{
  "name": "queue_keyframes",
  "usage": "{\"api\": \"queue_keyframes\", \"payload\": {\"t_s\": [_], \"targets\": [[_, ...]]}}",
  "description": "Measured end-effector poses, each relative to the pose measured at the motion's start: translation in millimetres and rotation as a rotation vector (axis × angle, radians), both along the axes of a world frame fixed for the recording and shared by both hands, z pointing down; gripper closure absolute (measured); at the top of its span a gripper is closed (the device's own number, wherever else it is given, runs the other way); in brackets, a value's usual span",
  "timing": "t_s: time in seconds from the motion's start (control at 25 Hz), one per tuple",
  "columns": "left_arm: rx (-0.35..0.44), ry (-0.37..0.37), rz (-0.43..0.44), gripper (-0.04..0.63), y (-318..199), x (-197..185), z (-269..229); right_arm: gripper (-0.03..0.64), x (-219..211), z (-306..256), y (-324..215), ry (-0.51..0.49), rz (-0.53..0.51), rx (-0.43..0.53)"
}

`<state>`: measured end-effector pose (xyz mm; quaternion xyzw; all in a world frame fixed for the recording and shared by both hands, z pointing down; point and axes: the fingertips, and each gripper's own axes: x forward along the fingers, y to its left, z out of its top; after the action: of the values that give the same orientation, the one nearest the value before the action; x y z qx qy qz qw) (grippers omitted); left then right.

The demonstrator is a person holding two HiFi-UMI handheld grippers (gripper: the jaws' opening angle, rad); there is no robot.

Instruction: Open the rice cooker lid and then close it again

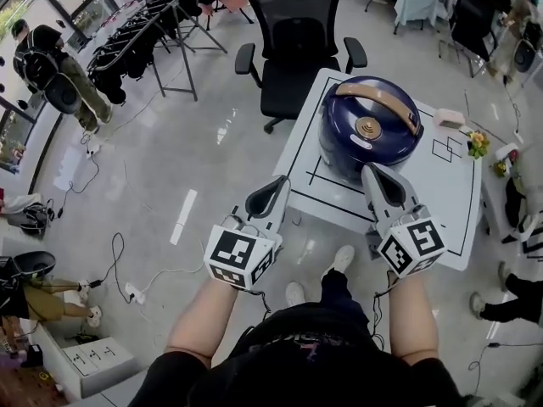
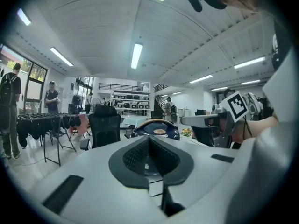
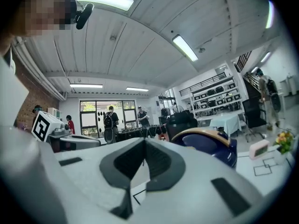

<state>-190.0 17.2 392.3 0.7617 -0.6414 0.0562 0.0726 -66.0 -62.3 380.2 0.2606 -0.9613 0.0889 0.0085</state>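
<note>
A dark blue rice cooker point(image 1: 368, 129) with a tan handle stands on the white table point(image 1: 450, 202), its lid down. It also shows as the rice cooker point(image 2: 156, 129) past the left jaws and the rice cooker point(image 3: 211, 145) to the right of the right jaws. My left gripper point(image 1: 277, 186) hovers off the table's near left edge, shut and empty. My right gripper point(image 1: 376, 174) sits just in front of the cooker's near side, shut with nothing between its jaws. Neither touches the cooker.
A black office chair point(image 1: 297, 41) stands behind the table. A small pink-white block point(image 1: 449, 119) and yellow flowers point(image 1: 478, 143) lie at the table's right. Clothes racks point(image 1: 144, 32) and people stand at the far left. Cables point(image 1: 127, 287) run over the floor.
</note>
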Motion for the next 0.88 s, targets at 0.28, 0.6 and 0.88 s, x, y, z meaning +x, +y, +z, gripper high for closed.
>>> {"api": "queue_keyframes", "payload": {"t_s": [0.28, 0.6, 0.88], "targets": [[-0.013, 0.004, 0.127, 0.592, 34, 34, 4, 0.615, 30, 7, 51, 0.016, 0.087, -0.013], [0.01, -0.019, 0.261, 0.593, 45, 96, -10, 0.615, 86, -4, 77, 0.03, 0.193, 0.001], [0.022, 0.025, 0.256, 0.592, 42, 142, -14, 0.615, 139, -10, 85, 0.052, 0.209, 0.014]]}}
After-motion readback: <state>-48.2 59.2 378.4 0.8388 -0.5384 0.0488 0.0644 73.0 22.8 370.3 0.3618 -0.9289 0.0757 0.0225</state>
